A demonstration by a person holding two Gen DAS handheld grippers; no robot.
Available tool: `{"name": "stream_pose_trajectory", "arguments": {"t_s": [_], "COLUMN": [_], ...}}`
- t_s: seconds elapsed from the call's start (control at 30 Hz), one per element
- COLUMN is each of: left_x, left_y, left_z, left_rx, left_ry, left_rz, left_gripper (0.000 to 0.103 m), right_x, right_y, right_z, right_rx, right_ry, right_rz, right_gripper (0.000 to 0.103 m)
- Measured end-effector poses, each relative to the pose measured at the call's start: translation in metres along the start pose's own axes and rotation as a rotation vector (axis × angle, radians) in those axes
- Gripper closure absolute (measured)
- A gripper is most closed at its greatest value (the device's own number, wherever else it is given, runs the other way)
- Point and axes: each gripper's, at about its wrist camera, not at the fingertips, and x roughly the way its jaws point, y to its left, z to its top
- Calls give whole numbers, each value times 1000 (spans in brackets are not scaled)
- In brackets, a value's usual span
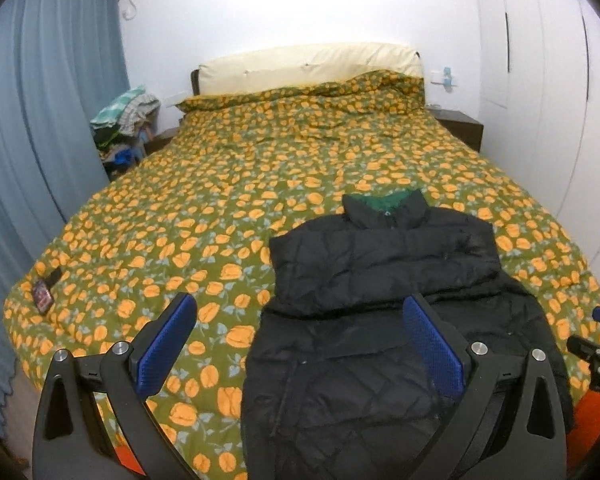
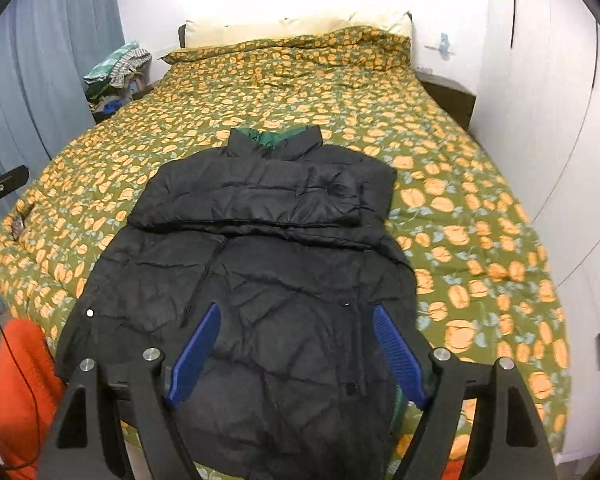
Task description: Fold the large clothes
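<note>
A black puffer jacket (image 1: 384,304) with a green collar lining lies flat on the bed, collar toward the headboard, sleeves folded across the chest; it also shows in the right wrist view (image 2: 268,240). My left gripper (image 1: 300,312) is open and empty, held above the jacket's left edge near the hem. My right gripper (image 2: 296,320) is open and empty, held above the jacket's lower middle. The right gripper's tip shows at the right edge of the left wrist view (image 1: 592,352).
The bed carries a green quilt with orange flowers (image 1: 228,184) and a cream pillow (image 1: 308,64). A heap of clothes (image 1: 124,120) sits on the left nightstand by blue curtains (image 1: 40,120). White wardrobe doors (image 2: 540,120) stand on the right. Something orange (image 2: 24,380) shows below the bed's near edge.
</note>
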Motion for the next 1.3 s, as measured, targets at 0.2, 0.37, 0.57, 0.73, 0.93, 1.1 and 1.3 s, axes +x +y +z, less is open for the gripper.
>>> {"name": "stream_pose_trajectory", "arguments": {"t_s": [0.2,0.37,0.57,0.73,0.93,1.1,1.3], "left_x": [-6,-10,-2,9,9,13,40], "left_y": [-7,-13,-1,7,4,2,28], "left_z": [-4,-8,-22,-36,-41,-41,-67], "left_rx": [4,32,6,-7,1,12,-12], "left_ry": [9,12,61,121,134,139,272], "left_rz": [-15,-17,-12,12,14,12,-78], "left_gripper": [1,1,1,1,1,1,0], "right_x": [-24,-33,-47,-60,-59,-58,-52], "right_y": [24,46,56,52,46,43,32], "right_z": [3,6,12,17,18,18,15], "right_rx": [-60,-106,-153,-152,-136,-132,-132], "right_ry": [-45,-72,-117,-159,-158,-154,-122], "right_rz": [-72,-106,-224,-287,-292,-299,-221], "right_gripper": [22,22,22,22,22,22,22]}}
